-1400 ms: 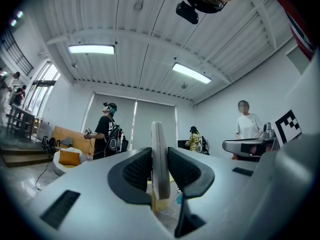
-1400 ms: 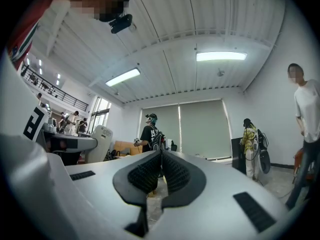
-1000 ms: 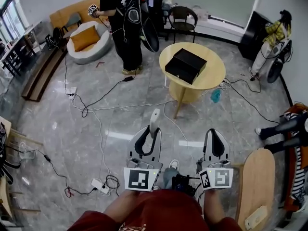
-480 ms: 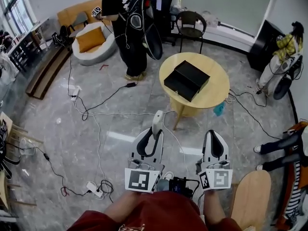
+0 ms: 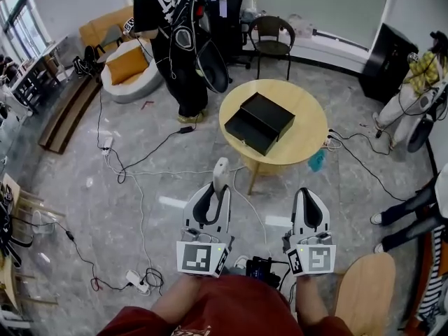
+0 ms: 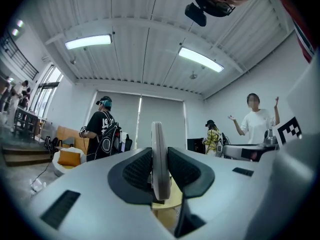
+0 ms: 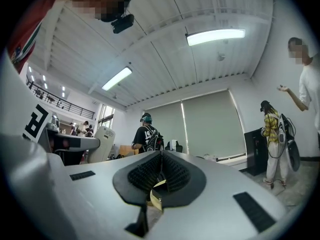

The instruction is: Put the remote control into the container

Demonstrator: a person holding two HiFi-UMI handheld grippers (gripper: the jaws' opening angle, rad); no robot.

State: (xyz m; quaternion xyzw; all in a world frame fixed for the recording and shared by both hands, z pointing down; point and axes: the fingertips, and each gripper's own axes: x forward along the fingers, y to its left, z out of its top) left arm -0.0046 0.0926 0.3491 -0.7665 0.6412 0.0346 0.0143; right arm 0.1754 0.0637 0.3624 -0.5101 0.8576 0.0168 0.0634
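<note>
My left hand-held gripper clamps the remote control, which juts forward past the jaws. Farther off, the black container sits on the round worktop. My right hand-held gripper is closed and empty.

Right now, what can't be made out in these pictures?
- Remote control buttons: edge-on in the left gripper view, too small in the head view.
- Container interior, and whether it is open: too dark and small in the head view.
</note>
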